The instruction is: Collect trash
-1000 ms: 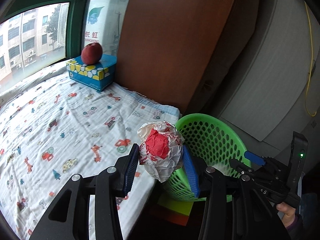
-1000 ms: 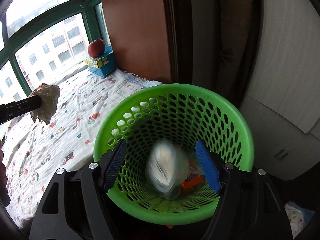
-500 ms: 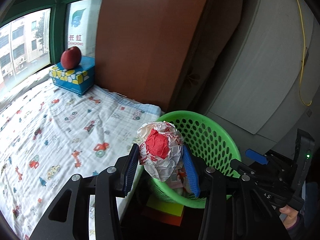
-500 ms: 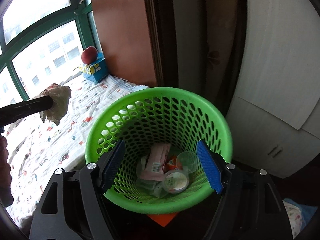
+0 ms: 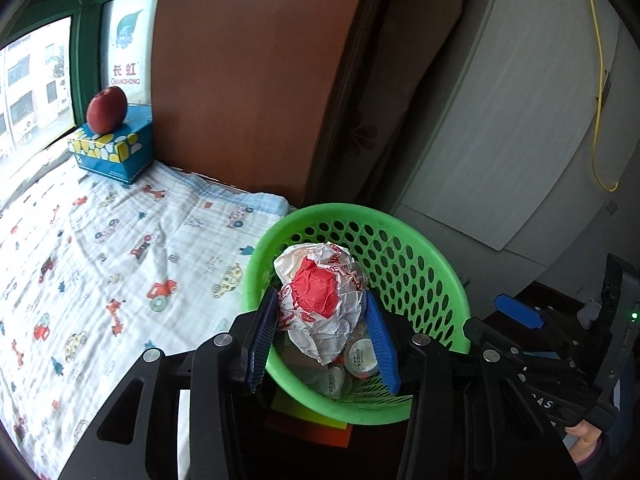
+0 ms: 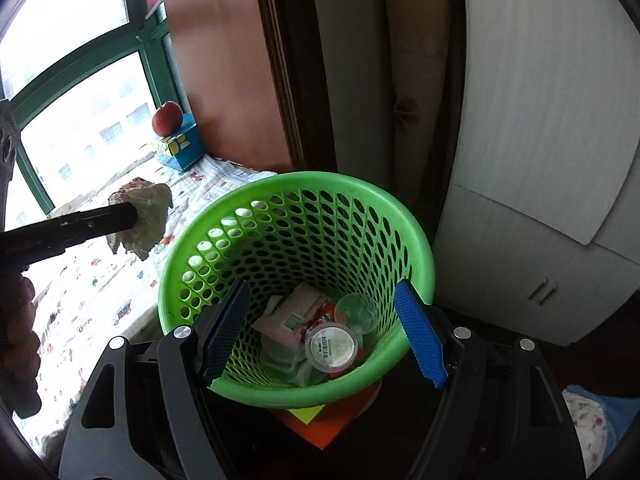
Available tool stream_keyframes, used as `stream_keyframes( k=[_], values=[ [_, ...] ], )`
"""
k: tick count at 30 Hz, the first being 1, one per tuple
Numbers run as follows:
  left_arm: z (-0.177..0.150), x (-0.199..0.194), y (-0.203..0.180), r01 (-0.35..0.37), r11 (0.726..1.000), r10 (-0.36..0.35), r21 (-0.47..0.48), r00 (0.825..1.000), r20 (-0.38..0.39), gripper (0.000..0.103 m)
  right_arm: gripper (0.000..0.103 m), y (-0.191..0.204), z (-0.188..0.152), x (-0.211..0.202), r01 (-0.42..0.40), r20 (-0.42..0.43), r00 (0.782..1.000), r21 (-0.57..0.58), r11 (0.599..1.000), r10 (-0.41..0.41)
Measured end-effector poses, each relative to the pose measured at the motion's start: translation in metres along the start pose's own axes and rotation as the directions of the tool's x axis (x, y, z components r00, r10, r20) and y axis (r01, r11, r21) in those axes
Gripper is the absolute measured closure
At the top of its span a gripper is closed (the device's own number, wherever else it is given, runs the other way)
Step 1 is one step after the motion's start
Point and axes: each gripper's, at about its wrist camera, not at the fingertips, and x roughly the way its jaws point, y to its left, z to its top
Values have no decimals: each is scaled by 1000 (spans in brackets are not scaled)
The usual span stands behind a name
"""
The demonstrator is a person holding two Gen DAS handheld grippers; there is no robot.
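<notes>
Left hand-held gripper (image 5: 322, 322), ribbed blue pads clamping a crumpled red-and-white paper wrapper (image 5: 322, 304) at lower centre, over the perforated green plastic basket (image 5: 436, 280). Right hand-held gripper (image 6: 322, 330), jaws apart and empty, frames lidded cups (image 6: 331, 347) inside the basket.

Left gripper (image 5: 322, 340): black plastic frame with triangular cut-outs, round silver screws at the finger joints, ribbed blue pads (image 5: 382, 344) on both fingers. Right gripper (image 6: 322, 336): same build — black arms, silver screws, ribbed blue pads. From the left view, its body carries white letters, a small green light. Purple sleeve edge (image 5: 596, 446) at the hand (image 5: 585, 434) below it.
</notes>
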Motion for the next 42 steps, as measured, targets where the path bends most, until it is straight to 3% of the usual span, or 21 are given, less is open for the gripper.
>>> stream_keyframes(
  k=[10,17,27,42],
  values=[
    [-4,12,-20,2,1000,-2,22,1000,-23,53,29,-7,-5,-1,-1,-4,1000,32,999,1],
    [-6,9,-15,-28,999,28,20,1000,-8,33,29,-5,-6,0,-8,-7,1000,34,999,8],
    [-7,-18,15,-111,994,111,-11,992,53,18,29,9,-5,-2,-36,-9,999,23,999,36],
    [-19,-69,72,-245,965,256,-95,959,126,8,21,53,2,-3,-80,0,997,-48,996,80]
  ],
)
